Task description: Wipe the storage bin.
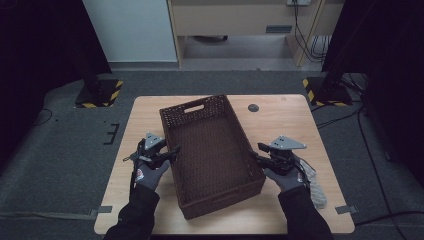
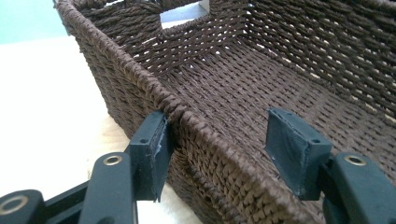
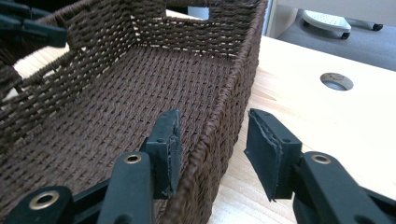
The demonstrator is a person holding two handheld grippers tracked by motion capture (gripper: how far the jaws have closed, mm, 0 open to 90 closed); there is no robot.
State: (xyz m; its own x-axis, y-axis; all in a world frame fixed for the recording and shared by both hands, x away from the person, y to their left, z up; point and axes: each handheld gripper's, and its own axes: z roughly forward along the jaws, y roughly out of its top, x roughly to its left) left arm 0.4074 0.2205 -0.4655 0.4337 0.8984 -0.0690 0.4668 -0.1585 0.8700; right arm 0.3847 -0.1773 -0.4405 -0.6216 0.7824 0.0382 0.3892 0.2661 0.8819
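An empty brown woven basket lies slightly turned in the middle of the wooden table. My left gripper is open astride the basket's left wall. In the left gripper view one pad rests against the outside of the rim and the other hangs inside over the basket floor. My right gripper is open astride the right wall. In the right gripper view one pad sits just inside the wall and the other stands apart outside it.
A round cable hole lies in the tabletop behind the basket's right corner. A crumpled clear bag rests by my right wrist. Tape tabs mark the front table edge. Black stands flank the table on the carpet.
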